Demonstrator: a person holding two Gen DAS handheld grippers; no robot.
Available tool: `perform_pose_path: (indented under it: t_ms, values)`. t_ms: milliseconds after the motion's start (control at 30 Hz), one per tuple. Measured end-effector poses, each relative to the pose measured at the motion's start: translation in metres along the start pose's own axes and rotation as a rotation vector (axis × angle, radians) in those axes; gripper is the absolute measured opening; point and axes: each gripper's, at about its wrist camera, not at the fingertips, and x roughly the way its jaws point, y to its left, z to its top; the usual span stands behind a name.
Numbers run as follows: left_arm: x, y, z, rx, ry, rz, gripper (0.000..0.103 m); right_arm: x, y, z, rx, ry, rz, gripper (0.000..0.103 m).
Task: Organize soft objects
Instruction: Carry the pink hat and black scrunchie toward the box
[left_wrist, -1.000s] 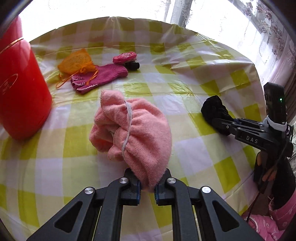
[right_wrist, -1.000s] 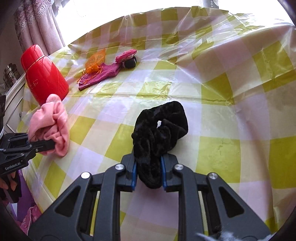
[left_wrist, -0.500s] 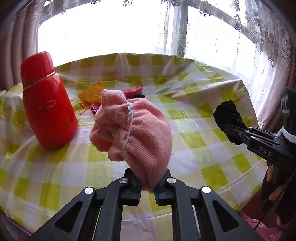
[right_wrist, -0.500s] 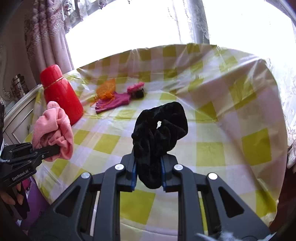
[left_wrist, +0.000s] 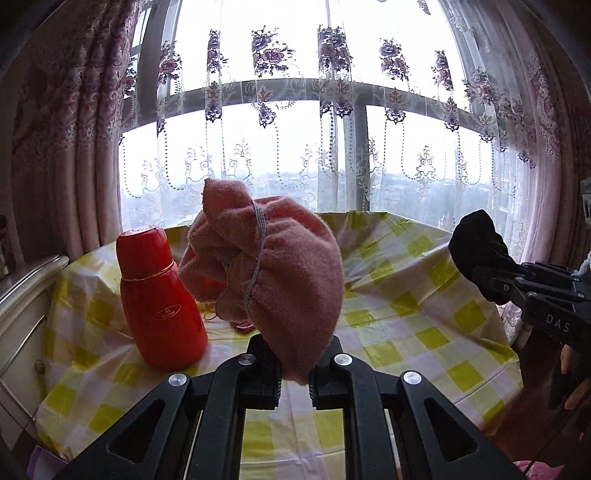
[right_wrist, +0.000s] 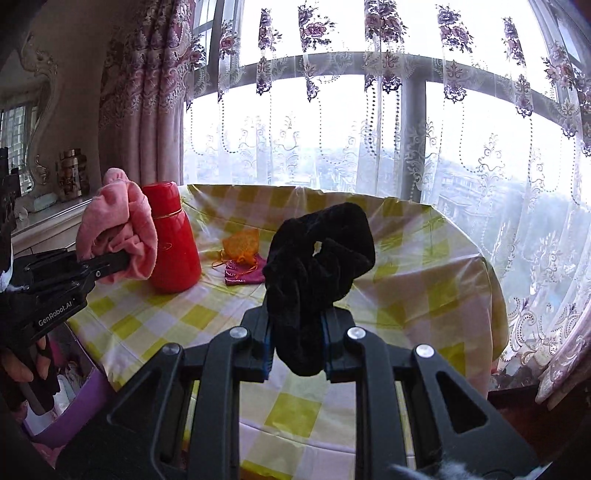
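**A:** What does the left gripper (left_wrist: 294, 373) have?

**B:** Its jaws are closed on a bunched pink cloth (left_wrist: 273, 280), which is pinched by its lower end and stands up above the fingers, clear of the table (left_wrist: 424, 317). A thin grey cord runs across the folds. From the right wrist view the same cloth (right_wrist: 118, 232) shows at the left, clamped in that gripper (right_wrist: 122, 260) and held in front of the red flask (right_wrist: 171, 240).

**A:** And the right gripper (right_wrist: 297, 345)?

**B:** Clamped on a black scrunchie (right_wrist: 317, 277). The fabric is squeezed between the blue-padded fingers and its loop rises above them, off the table (right_wrist: 424, 295). In the left wrist view the scrunchie (left_wrist: 480, 251) sits at the right edge, gripped at the tip of that tool (left_wrist: 484, 277).

**A:** What lies on the table itself?

**B:** A yellow and white checked tablecloth (right_wrist: 184, 317) covers it. The red flask (left_wrist: 159, 299) stands upright near the left side. Behind it, towards the window, lie a dark pink knitted piece (right_wrist: 245, 273) and an orange mesh pouch (right_wrist: 242, 243), touching each other. In the left wrist view the cloth hides most of them.

**A:** Anything beyond the table?

**B:** Sheer flowered curtains (right_wrist: 406, 155) across a big window.
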Motion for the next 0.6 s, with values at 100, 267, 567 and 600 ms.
perform_pose_path:
  t_ms: [100,267,567,600]
  values:
    - [-0.007,-0.004,0.002,0.014,0.003,-0.001,0.012,-0.007,0.0,0.004,0.002,-0.009,0.002,0.023]
    - [-0.006,-0.005,-0.003,0.053,0.069,0.011,0.013,-0.019,0.009,0.008,-0.024,-0.013,0.015,0.023]
    - [-0.03,0.025,-0.013,0.028,0.091,0.063,0.013,-0.023,0.053,0.01,-0.124,0.008,0.115,0.024]
    - [-0.036,0.029,-0.014,0.022,0.086,0.074,0.013,-0.023,0.06,0.011,-0.136,0.008,0.129,0.024]
